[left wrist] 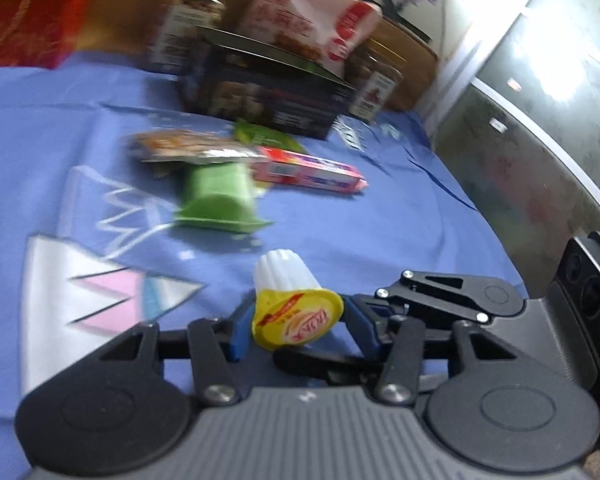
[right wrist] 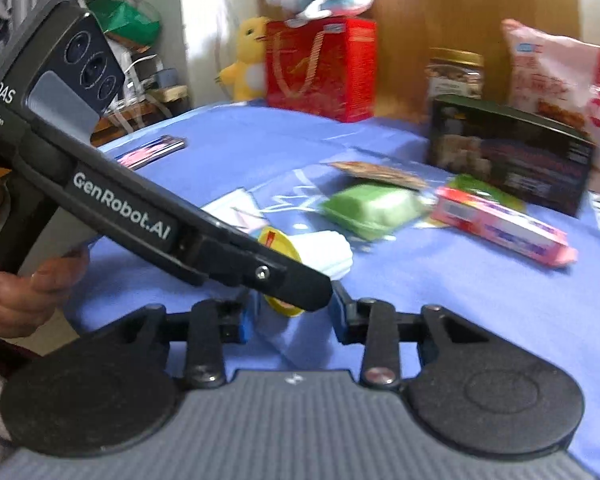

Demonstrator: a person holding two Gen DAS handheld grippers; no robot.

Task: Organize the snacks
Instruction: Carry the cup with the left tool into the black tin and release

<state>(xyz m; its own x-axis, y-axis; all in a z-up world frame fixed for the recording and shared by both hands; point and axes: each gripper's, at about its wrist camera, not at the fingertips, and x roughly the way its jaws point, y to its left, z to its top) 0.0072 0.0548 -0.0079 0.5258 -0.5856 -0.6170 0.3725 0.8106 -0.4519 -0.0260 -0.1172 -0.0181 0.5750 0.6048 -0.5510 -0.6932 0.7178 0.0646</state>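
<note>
A small jelly cup [left wrist: 296, 316] with a yellow lid and a ribbed white body lies tilted on the blue cloth [left wrist: 380, 236], lid toward the left wrist camera. My left gripper [left wrist: 298, 326] is shut on it, a blue pad against each side of the lid's rim. In the right wrist view the left gripper [right wrist: 300, 280] slants down from the upper left across the cup [right wrist: 324, 256], and a hand [right wrist: 20, 288] holds its grip. My right gripper [right wrist: 292, 320] stands open just behind, with only the left fingertip and the lid's lower edge in its gap.
Beyond the cup lie a green tub [left wrist: 216, 200], a pink bar [left wrist: 312, 172], a brown packet [left wrist: 172, 146] and a green packet [left wrist: 268, 136]. A black box [left wrist: 272, 96], two jars [left wrist: 192, 28], a pink bag [left wrist: 300, 20] and a red gift bag [right wrist: 320, 68] stand at the back.
</note>
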